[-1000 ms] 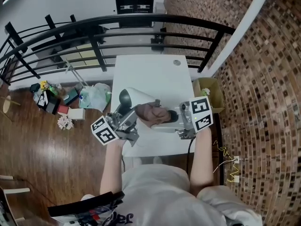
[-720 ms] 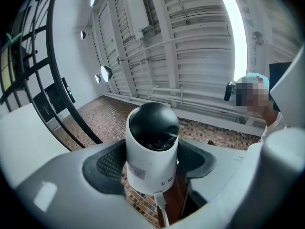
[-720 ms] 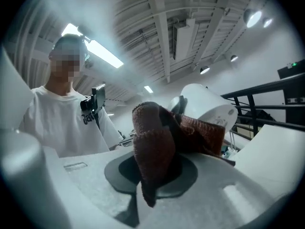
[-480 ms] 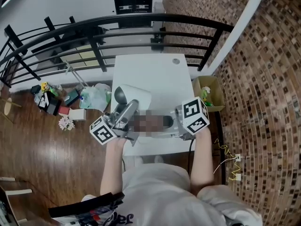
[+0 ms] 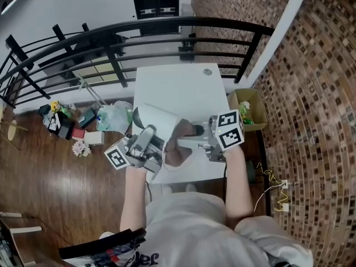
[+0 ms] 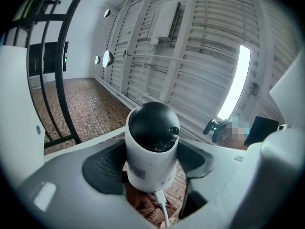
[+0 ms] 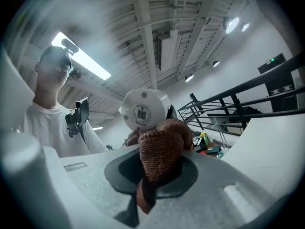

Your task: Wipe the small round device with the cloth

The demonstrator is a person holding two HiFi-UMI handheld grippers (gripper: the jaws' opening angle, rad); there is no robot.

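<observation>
Head view, device: the small round device (image 5: 157, 118) is held above the near left part of the white table (image 5: 183, 88). It lies tilted, with its white barrel towards the person and its dark domed end pointing away to the left.
Head view, left gripper: the left gripper (image 5: 146, 134) reaches up from below the device and has it between its jaws.
Head view, cloth: a brown cloth (image 5: 178, 146) hangs just right of the device, at the tip of the right gripper (image 5: 192, 138).
Head view, surroundings: a black railing (image 5: 167, 26) runs behind the table, with a brick wall (image 5: 311, 93) to the right.
Left gripper view, device: white cylinder body with a glossy black dome on top. A white cable (image 6: 162, 206) is plugged in low on the side, and a small label sits on the body.
Left gripper view, grip: both dark pads press the white body, one on each side, and the jaws stand wide around it. The brown cloth shows underneath.
Right gripper view, grip: the jaws are pinched on a fold of the knitted cloth.
Right gripper view, device: its flat round white base faces the camera and carries a square printed label (image 7: 141, 112). The cloth touches the lower right edge of the base.
</observation>
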